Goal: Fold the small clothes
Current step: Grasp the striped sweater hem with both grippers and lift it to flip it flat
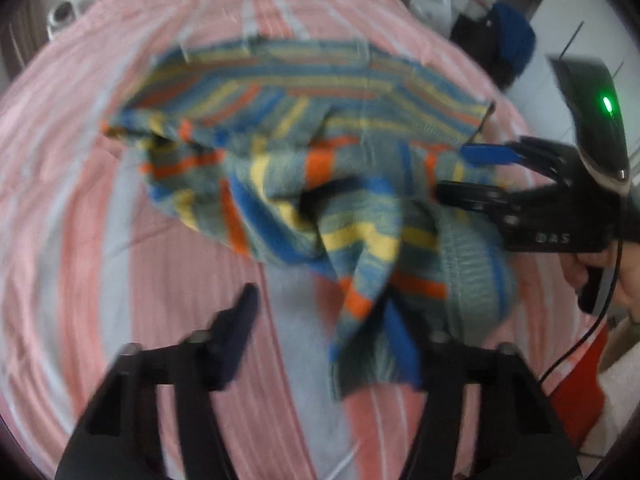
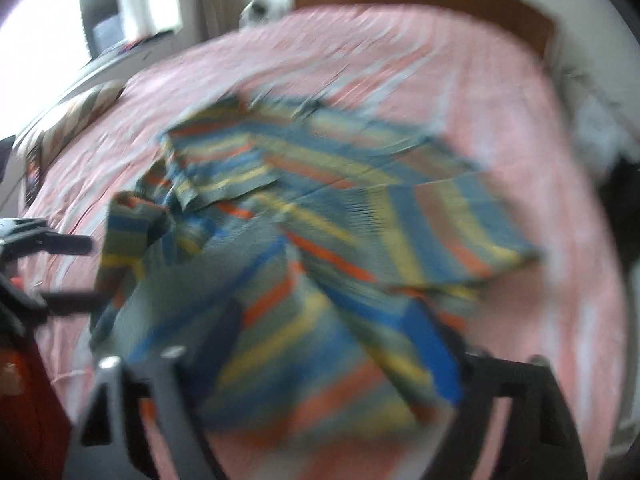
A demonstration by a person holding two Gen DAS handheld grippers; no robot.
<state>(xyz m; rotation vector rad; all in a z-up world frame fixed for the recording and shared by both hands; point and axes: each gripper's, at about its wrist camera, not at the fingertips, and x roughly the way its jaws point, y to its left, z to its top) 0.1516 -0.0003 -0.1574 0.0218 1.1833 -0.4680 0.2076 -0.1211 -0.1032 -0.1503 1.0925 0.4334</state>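
mostly the striped garment (image 1: 304, 168) drapes between both spread fingers (image 1: 240, 328); grip unclear.

Striped garment (image 1: 304, 152) lies bunched on the pink striped bedsheet (image 1: 80, 208). Left gripper (image 1: 324, 340) fingers are spread apart, fabric draped over the right finger. Right gripper (image 1: 472, 172) enters from the right, fingertips at the garment's edge.

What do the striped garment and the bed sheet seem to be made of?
Garment: probably a soft knit, cotton or wool blend. It drapes in loose folds, and a ribbed cuff shows; matte finish. Sheet: looks like thin woven cotton, matte, lying flat with fine printed pink and white stripes. Blur leaves both fibres uncertain.
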